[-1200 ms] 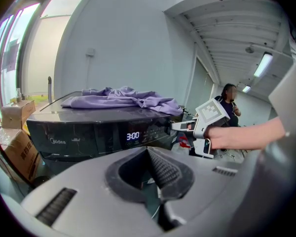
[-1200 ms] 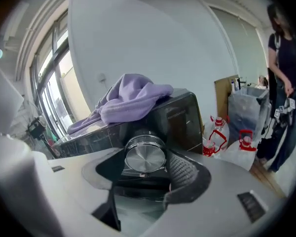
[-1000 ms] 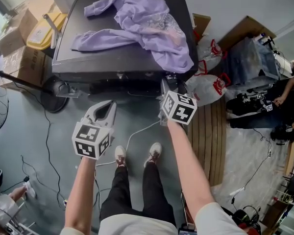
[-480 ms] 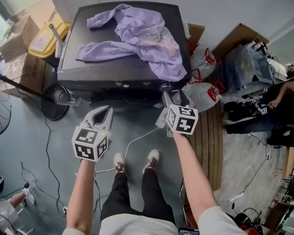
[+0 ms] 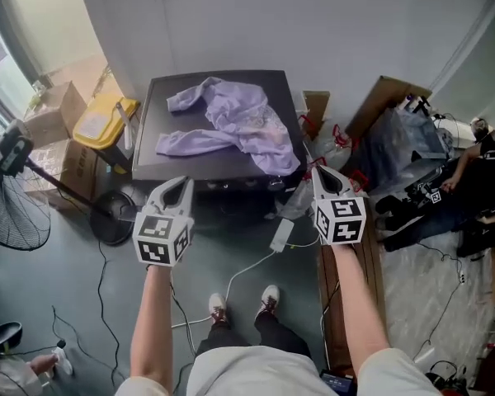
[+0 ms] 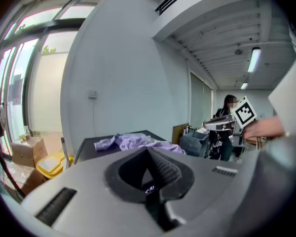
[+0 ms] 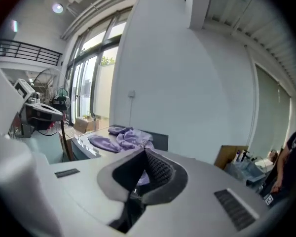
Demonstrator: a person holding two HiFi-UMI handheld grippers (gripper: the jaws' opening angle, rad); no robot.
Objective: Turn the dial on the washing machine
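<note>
Looks down on a dark, boxy washing machine (image 5: 206,165) backed against the pale wall (image 5: 231,23), flat and near black on top. Across that top, a lilac garment (image 5: 239,122) sprawled from the left edge to the front right corner, one sleeve trailing along the front edge. Just under the front edge, a narrow dark control strip (image 5: 239,186) with a few small round knobs (image 5: 272,183); dial not told apart from the rest at this size.

Holds the left gripper (image 5: 185,181) before the left part of the strip, clear of it, jaws pressed tip to tip with nothing between. Holds the right gripper (image 5: 319,172) off the machine's front right corner, likewise touching nothing; has just been closing its jaws, now clenched on empty air. In both gripper views, looks over the closed tips to the dark top and the garment, farther off and lower.

By the machine's left side, a yellow bin (image 5: 103,120) and cardboard boxes (image 5: 54,114). Off its right side, bags (image 5: 400,151) and a leaning cardboard sheet (image 5: 379,106). On the floor (image 5: 214,229) before the front, a white cable (image 5: 247,266) ending in a white plug block (image 5: 282,233).
</note>
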